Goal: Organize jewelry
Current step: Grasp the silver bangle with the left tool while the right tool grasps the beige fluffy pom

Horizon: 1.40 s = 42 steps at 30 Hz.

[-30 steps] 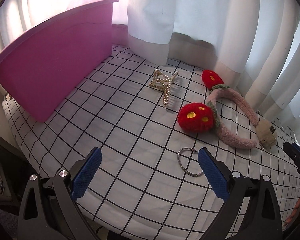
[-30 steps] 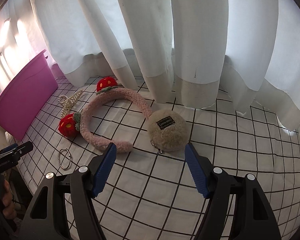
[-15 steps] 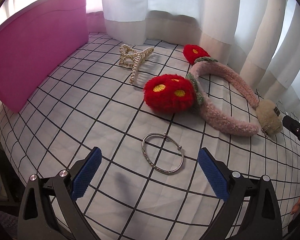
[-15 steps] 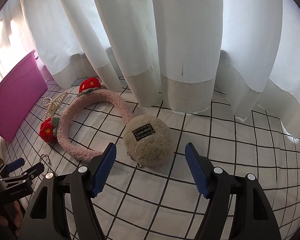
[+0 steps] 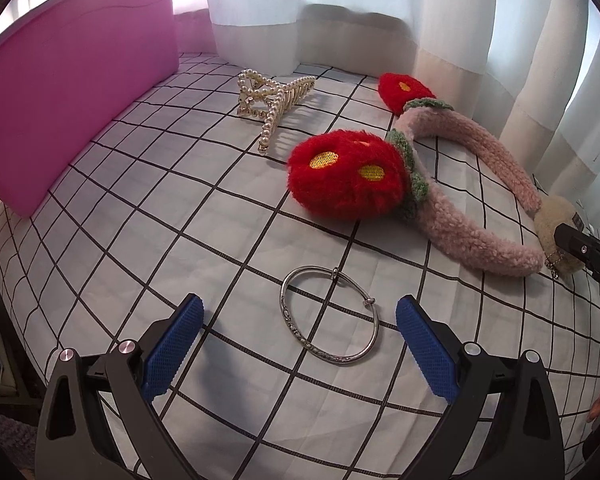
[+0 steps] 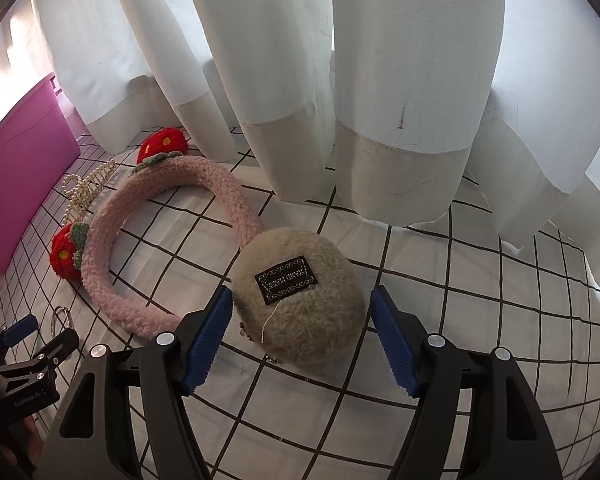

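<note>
A: Where does the bangle point(image 5: 329, 316) lie?
B: Flat on the checked cloth point(image 5: 204, 216), just ahead of the left gripper point(image 5: 298, 320), jaws wide apart.

A: And the right gripper point(image 6: 301, 312)?
B: Jaws apart, flanking the beige pompom point(image 6: 298, 294), apparently not touching. The pink bin point(image 5: 68, 80) stands far left.

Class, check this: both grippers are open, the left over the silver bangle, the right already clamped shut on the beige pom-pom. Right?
Not quite. The right wrist view shows the right gripper open, jaws either side of the beige pom-pom, not clamped. The left gripper is open at the silver bangle.
</note>
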Each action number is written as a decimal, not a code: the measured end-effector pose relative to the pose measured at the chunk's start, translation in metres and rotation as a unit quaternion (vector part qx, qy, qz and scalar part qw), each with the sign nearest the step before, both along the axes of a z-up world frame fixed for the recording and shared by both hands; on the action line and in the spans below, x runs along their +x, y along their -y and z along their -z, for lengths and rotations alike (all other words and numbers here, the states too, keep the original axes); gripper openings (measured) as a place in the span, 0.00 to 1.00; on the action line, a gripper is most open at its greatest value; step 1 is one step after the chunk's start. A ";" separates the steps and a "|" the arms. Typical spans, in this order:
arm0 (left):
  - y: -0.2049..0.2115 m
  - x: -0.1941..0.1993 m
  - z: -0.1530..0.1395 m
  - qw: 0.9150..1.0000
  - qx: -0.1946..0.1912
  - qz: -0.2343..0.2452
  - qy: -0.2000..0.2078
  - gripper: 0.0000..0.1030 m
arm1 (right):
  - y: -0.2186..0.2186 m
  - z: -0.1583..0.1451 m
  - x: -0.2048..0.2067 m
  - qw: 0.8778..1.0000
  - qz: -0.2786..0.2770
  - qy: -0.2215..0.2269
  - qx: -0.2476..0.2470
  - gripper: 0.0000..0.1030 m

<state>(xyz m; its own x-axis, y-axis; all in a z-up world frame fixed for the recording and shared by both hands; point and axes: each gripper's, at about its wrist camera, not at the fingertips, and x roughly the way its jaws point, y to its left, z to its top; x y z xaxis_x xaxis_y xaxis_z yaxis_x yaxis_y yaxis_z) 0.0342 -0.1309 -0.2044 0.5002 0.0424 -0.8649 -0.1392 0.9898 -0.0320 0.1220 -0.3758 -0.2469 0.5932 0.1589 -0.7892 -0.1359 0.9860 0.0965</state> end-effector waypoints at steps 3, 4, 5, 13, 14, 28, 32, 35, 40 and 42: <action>0.002 -0.001 0.001 1.000 0.001 0.001 0.000 0.93 | -0.001 0.003 0.005 1.000 0.000 -0.003 0.000 0.66; 0.003 -0.001 0.001 1.000 0.003 0.001 0.000 0.93 | -0.001 0.004 0.006 1.000 0.000 -0.003 0.001 0.66; 0.004 -0.001 0.001 1.000 0.006 0.002 0.001 0.93 | -0.001 0.005 0.007 1.000 0.000 -0.003 0.001 0.66; 0.005 0.000 0.002 1.000 0.011 -0.009 0.006 0.94 | -0.005 0.017 0.012 1.000 -0.007 -0.007 0.003 0.66; 0.005 0.001 0.002 1.000 0.011 -0.011 0.006 0.93 | -0.006 0.018 0.011 1.000 -0.009 -0.004 -0.001 0.66; 0.015 -0.009 -0.006 0.999 0.015 0.008 0.036 0.57 | -0.018 0.018 0.009 0.999 -0.022 0.014 -0.032 0.55; 0.018 -0.010 -0.008 0.999 0.016 0.021 0.039 0.45 | -0.019 0.018 0.008 1.000 -0.017 0.014 -0.020 0.54; 0.013 -0.011 -0.009 0.999 0.008 0.019 0.036 0.45 | -0.017 0.017 0.006 1.000 -0.015 0.016 -0.016 0.54; 0.003 -0.014 -0.013 0.999 -0.002 0.020 0.039 0.45 | -0.011 0.012 -0.002 1.000 -0.011 0.020 -0.009 0.54; 0.000 -0.016 -0.017 0.999 -0.006 0.022 0.043 0.45 | -0.007 0.009 -0.006 1.000 -0.010 0.023 -0.005 0.54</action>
<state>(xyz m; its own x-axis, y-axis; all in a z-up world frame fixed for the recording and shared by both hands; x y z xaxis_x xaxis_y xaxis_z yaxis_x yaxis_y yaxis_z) 0.0186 -0.1307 -0.1875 0.5731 0.0095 -0.8194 -0.0927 0.9943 -0.0533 0.1157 -0.3688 -0.2558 0.6257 0.1642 -0.7626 -0.1598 0.9838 0.0807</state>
